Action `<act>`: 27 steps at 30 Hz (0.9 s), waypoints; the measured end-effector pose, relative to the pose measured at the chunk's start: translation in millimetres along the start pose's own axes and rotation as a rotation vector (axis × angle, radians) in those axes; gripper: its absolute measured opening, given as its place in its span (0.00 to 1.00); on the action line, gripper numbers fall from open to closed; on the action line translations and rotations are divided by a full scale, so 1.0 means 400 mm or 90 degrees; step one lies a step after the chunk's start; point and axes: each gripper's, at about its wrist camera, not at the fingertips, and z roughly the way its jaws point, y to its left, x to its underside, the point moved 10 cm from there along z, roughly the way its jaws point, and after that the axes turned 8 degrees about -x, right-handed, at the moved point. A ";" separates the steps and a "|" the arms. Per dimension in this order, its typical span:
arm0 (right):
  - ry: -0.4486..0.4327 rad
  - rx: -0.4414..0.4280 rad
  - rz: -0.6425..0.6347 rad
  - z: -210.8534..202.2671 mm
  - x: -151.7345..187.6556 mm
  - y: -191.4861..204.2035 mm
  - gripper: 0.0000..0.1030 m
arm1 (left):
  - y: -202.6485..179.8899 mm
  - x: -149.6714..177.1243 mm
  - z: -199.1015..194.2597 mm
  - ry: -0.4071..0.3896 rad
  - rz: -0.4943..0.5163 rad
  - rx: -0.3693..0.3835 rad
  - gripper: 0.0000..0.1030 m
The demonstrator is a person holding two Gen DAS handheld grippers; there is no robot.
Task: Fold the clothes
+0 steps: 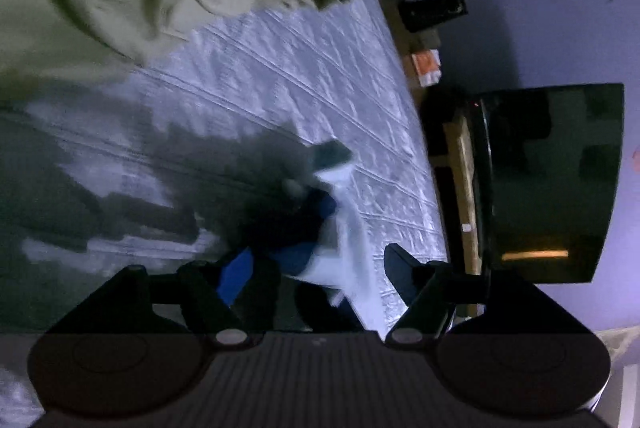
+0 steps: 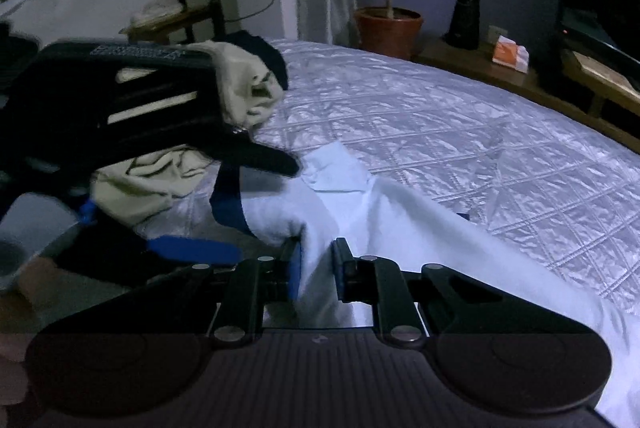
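The white garment [image 2: 400, 212] lies on the quilted bed [image 2: 480, 132], its length running toward four o'clock from the right tongs [image 2: 316, 264], which pinch its edge, while the left tongs [image 1: 316, 268] hover wide open, empty, at ten o'clock.

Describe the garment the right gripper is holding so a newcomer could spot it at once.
Start at the quilted silver bedspread. Near its front edge, the right gripper pinches a white garment. It is plain white with a dark blue band, unlike the beige clothes heaped to its left.
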 end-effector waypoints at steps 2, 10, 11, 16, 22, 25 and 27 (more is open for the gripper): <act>-0.003 -0.016 0.001 -0.001 0.005 0.006 0.20 | -0.004 -0.001 0.015 0.002 -0.011 0.004 0.68; -0.032 -0.100 0.038 -0.046 0.008 -0.008 0.43 | -0.018 -0.012 0.053 0.014 0.003 0.005 0.50; -0.051 -0.096 0.043 -0.068 0.006 -0.021 0.48 | -0.017 -0.012 0.055 0.014 0.010 0.000 0.45; -0.082 0.017 0.092 -0.113 -0.013 -0.162 0.40 | 0.001 -0.017 0.059 0.008 0.037 -0.029 0.20; -0.003 0.117 0.077 -0.030 -0.006 -0.290 0.29 | 0.000 -0.022 0.055 -0.005 0.055 -0.040 0.15; 0.043 0.125 0.053 0.019 0.030 -0.304 0.29 | -0.001 -0.029 0.046 -0.013 0.067 -0.047 0.14; 0.045 0.125 0.047 0.016 0.033 -0.301 0.29 | -0.004 -0.032 0.039 -0.016 0.078 -0.049 0.14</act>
